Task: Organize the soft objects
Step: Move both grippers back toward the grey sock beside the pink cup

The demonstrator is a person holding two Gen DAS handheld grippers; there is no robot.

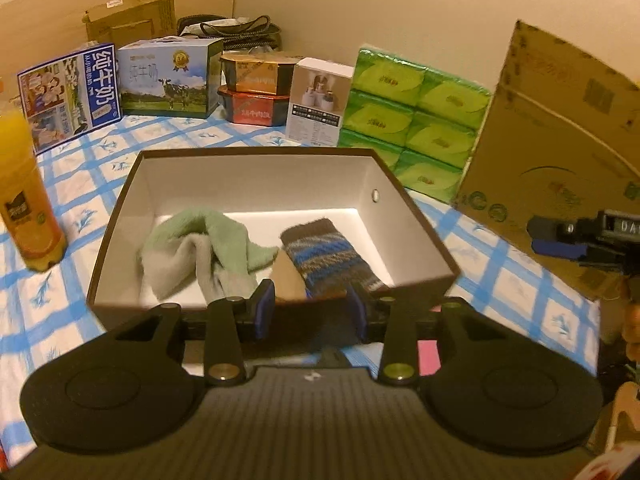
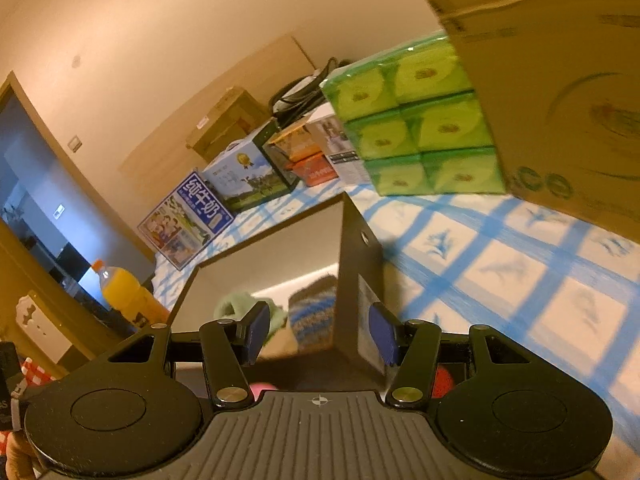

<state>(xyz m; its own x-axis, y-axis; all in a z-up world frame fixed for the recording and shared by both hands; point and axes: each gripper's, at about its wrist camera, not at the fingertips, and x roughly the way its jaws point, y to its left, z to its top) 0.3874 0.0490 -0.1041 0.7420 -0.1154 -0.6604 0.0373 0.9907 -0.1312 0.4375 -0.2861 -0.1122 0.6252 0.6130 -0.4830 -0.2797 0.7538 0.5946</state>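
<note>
A brown box (image 1: 416,216) with a white inside stands on the checked cloth. In it lie a green and grey towel (image 1: 200,248) and a striped blue and brown knitted sock (image 1: 324,256). My left gripper (image 1: 311,311) is open and empty, just in front of the box's near wall. My right gripper (image 2: 320,334) is open and empty at the box's near right corner (image 2: 360,276), its fingers on either side of that corner. The towel (image 2: 240,304) and sock (image 2: 314,312) show inside. The right gripper also shows at the far right of the left wrist view (image 1: 560,236).
An orange juice bottle (image 1: 24,200) stands left of the box. Milk cartons (image 1: 168,80), food tins (image 1: 252,92), a white box (image 1: 320,100), green tissue packs (image 1: 416,120) and a large cardboard box (image 1: 560,152) line the back and right. The blue checked cloth (image 2: 520,280) lies to the right.
</note>
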